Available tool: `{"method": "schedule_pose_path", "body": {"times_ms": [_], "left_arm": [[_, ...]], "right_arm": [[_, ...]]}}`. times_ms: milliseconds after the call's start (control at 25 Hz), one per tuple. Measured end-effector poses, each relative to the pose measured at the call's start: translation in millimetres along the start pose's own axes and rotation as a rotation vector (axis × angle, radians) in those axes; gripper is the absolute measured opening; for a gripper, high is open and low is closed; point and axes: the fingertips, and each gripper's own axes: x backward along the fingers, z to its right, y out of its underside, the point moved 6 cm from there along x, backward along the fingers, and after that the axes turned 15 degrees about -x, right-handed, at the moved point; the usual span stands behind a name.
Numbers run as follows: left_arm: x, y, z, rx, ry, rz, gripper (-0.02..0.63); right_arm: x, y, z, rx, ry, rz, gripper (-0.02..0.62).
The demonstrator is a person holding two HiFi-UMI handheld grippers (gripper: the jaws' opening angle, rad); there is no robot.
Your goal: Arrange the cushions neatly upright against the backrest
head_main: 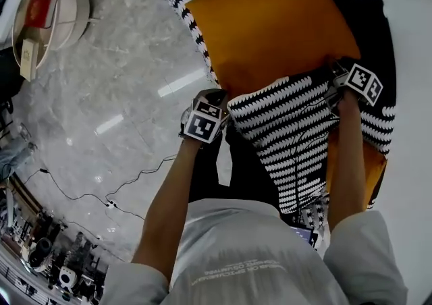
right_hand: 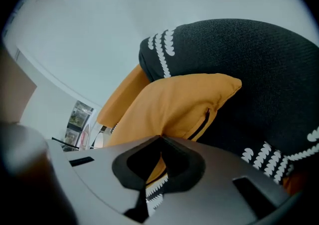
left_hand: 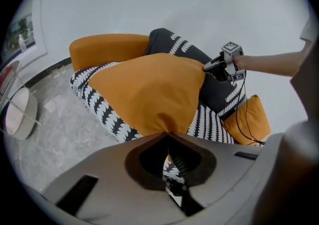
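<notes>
At ten o'clock we saw a round table carrying a red box. Grey marble floor spread beneath it, and a black cable trailed at eight o'clock.

Reaches forward and down with both arms, bare below short pale sleeves: left arm angled inward, right arm nearly straight. Holds left gripper and right gripper well apart, marker cubes turned upward. Keeps each pair of jaws pressed together, pinching fabric at opposite edges of the orange cushion.
</notes>
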Motion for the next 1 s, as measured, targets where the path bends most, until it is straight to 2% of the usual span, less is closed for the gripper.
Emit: {"method": "schedule_pose_path", "body": {"times_ms": [120, 280, 600, 920, 1000], "left_arm": [[13.1, -18.3, -8.1, -0.036, 0.004, 0.013, 0.020], [24.8, -20.3, -13.8, -0.022, 0.027, 0.002, 0.020], [50.0, -54.7, -43.9, -0.121, 0.039, 0.018, 0.020], [84.7, -101.3, -81.0, -0.134, 0.035, 0.069, 0.020], [92.1, -114.6, -96.0, -0.126, 0.037, 0.069, 0.020]], "right_arm": [[7.4, -6.3, -20.3, -0.007, -0.003, 0.035, 0.011], [14.7, -3.8, -38.2, -0.022, 0.005, 0.074, 0.011], [11.6, -22.8, -74.4, -0.092, -0.027, 0.146, 0.012], [-1.1, -62.4, -136.8, 0.003, -0.038, 0.153, 0.012], [-6.6, -74.2, -152.3, -0.003, -0.049, 0.154, 0.012]]}}
